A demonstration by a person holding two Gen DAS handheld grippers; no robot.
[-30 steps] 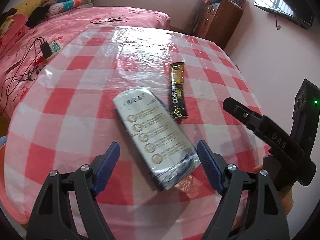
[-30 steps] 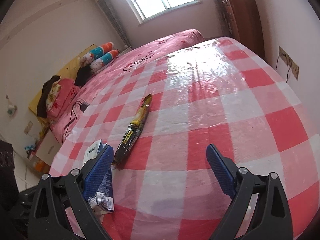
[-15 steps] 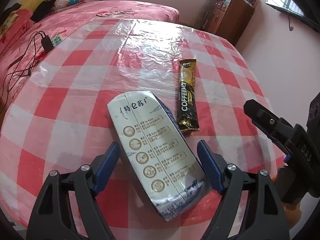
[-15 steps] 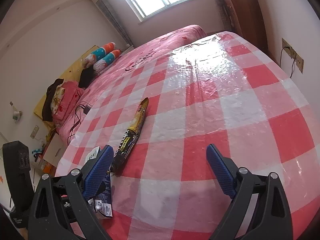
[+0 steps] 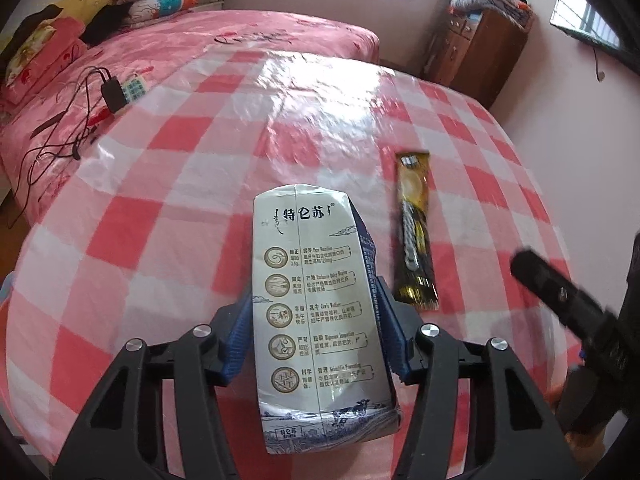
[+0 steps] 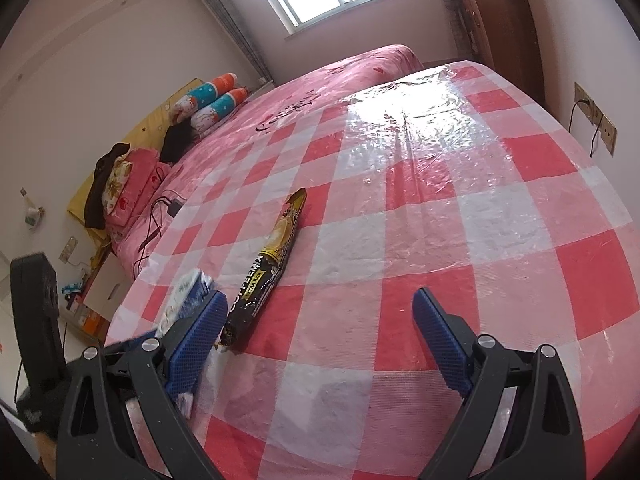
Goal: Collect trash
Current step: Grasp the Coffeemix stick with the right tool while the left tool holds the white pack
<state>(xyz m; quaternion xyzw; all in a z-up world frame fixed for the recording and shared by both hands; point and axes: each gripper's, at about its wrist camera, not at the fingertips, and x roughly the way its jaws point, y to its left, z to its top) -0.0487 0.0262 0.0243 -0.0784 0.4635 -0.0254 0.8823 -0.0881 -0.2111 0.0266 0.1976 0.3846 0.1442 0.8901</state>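
A flattened white and blue milk carton [image 5: 318, 320] is clamped between the blue pads of my left gripper [image 5: 316, 332], just above the red and white checked tablecloth [image 5: 180, 216]. A black and gold coffee-mix sachet [image 5: 414, 232] lies flat on the cloth to the right of the carton. In the right wrist view the sachet [image 6: 266, 264] lies ahead and left, its near end by the left pad. My right gripper [image 6: 320, 344] is open and empty over the cloth. The carton [image 6: 182, 300] shows partly behind its left finger.
A pink bed [image 5: 168, 44] with pillows, a black charger and cables [image 5: 112, 94] lies beyond the table's left side. A brown wooden cabinet [image 5: 480, 52] stands at the back right. The right gripper's black body [image 5: 568, 300] reaches in at the table's right edge.
My left gripper has moved forward around the milk carton and closed on it. The right gripper has shifted slightly, staying open.
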